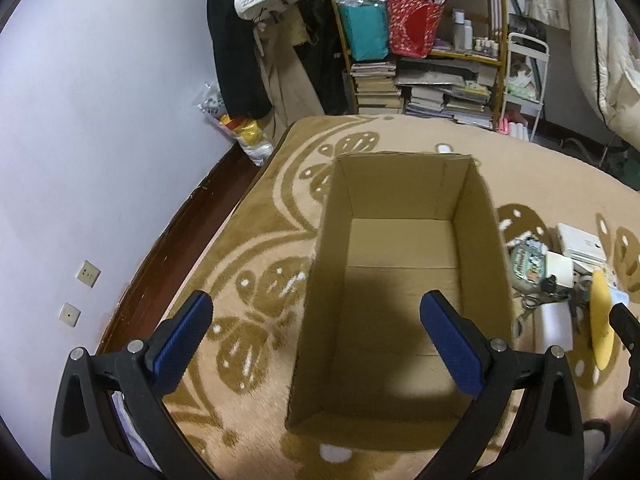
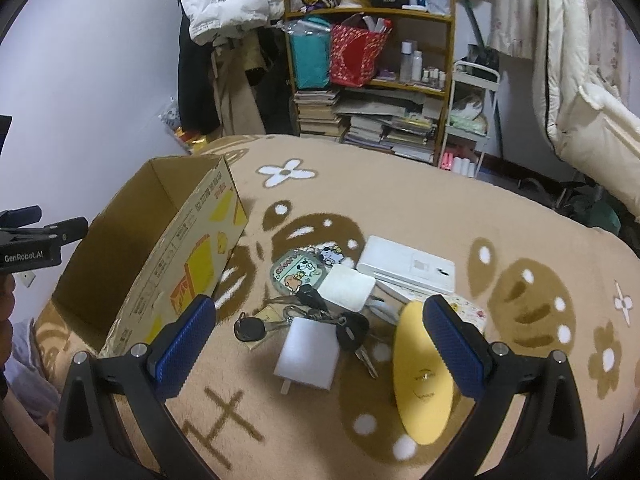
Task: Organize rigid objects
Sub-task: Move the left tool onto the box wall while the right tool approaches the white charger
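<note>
An open cardboard box (image 1: 400, 280) lies on the patterned blanket; its inside is bare. My left gripper (image 1: 316, 316) is open and empty, hovering over the box's near end. The box (image 2: 172, 248) also shows at the left of the right wrist view. My right gripper (image 2: 320, 318) is open and empty above a pile: a white block (image 2: 308, 352), black key fobs with keys (image 2: 348, 332), a yellow oval disc (image 2: 420, 380), a white square box (image 2: 348, 286), a flat white device (image 2: 408, 266) and a cartoon-printed tin (image 2: 296, 272).
A bookshelf (image 2: 368, 80) with bags, bottles and stacked books stands behind the bed. Coats hang at the wall. The wall (image 1: 80, 120) runs close along the left. The left gripper's body (image 2: 36, 236) shows at the left edge of the right view.
</note>
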Motion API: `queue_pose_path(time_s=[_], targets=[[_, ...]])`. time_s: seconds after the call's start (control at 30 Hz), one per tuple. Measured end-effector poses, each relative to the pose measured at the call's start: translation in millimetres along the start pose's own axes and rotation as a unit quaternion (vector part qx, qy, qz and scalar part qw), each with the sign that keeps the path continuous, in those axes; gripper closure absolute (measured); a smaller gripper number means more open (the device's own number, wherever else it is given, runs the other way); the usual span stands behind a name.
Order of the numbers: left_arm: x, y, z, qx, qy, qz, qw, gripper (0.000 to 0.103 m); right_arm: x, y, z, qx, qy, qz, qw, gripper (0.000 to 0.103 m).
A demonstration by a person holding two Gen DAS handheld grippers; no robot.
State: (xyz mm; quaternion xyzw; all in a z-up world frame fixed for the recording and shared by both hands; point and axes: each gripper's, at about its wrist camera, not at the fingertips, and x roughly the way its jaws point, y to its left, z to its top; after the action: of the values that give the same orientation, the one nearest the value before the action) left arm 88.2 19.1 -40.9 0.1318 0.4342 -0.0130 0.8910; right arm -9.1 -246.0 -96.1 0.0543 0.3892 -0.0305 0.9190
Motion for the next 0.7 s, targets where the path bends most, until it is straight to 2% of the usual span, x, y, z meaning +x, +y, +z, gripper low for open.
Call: queue_pose_path(time_s=[0.27, 0.53, 0.7], targets=[[36.4, 10.4, 3.6, -0.006, 0.044, 0.009, 0.9990, 0.001, 43.6, -2.2, -2.2, 0.011, 0.049, 0.013, 0.999, 0.001], [60.4, 14.5, 3.3, -0.003, 0.085, 0.029, 0.9960, 0.001, 77.7, -4.5, -17.7, 0.007, 0.099, 0.022, 0.995, 0.010], [76.7, 16.7, -0.6, 0.000, 0.108, 0.037, 0.9934, 0.001, 89.1, -6.3, -26.0, 0.012, 0.125, 0.019, 0.992, 0.012]])
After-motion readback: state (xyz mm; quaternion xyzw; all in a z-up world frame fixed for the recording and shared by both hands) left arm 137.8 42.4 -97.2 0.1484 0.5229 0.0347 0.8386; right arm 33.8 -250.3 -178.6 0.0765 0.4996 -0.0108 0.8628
